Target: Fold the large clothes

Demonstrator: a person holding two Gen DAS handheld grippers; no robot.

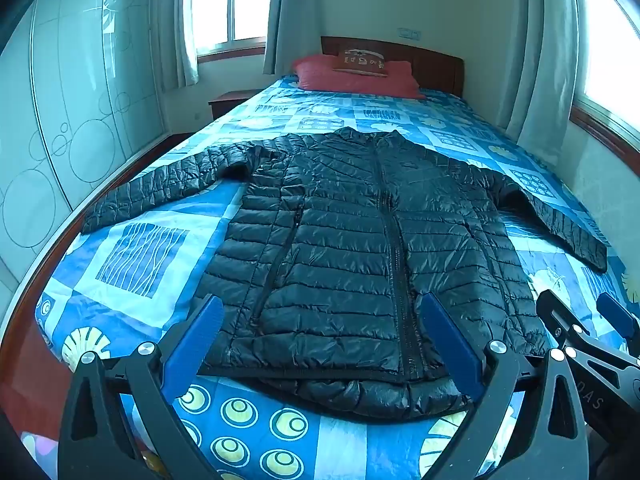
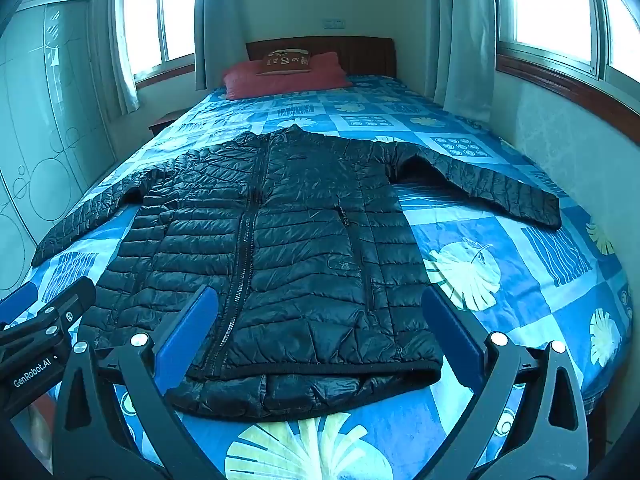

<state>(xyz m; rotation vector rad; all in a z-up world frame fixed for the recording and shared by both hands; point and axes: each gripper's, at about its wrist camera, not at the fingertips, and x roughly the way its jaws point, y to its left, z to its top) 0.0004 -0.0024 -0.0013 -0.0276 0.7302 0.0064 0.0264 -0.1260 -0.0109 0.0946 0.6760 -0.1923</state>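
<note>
Ahead of both tools, a bed (image 1: 132, 248) under a blue patterned quilt, running away to a dark wooden headboard (image 1: 436, 64). At the far end, a red pillow (image 1: 356, 76) with a small brown cushion (image 1: 362, 60) on top. Off to the left, a pale sliding wardrobe (image 1: 72, 92) with circle patterns; curtained windows (image 2: 552, 4) on the left and right.

Spread flat on the quilt directly in front of the tools, a black quilted jacket (image 1: 352, 240), zipped up, front facing up, collar toward the headboard, both sleeves stretched out sideways, hem nearest the tools with a lower layer showing below it.

Left tool (image 1: 320, 340) held above the hem near the zip, blue fingers spread wide, gripping nothing. Right tool (image 2: 316, 336) likewise above the hem on the jacket's right half, fingers wide apart and empty. Both tools side by side, each one's fingers visible at the edge of the other's view.
</note>
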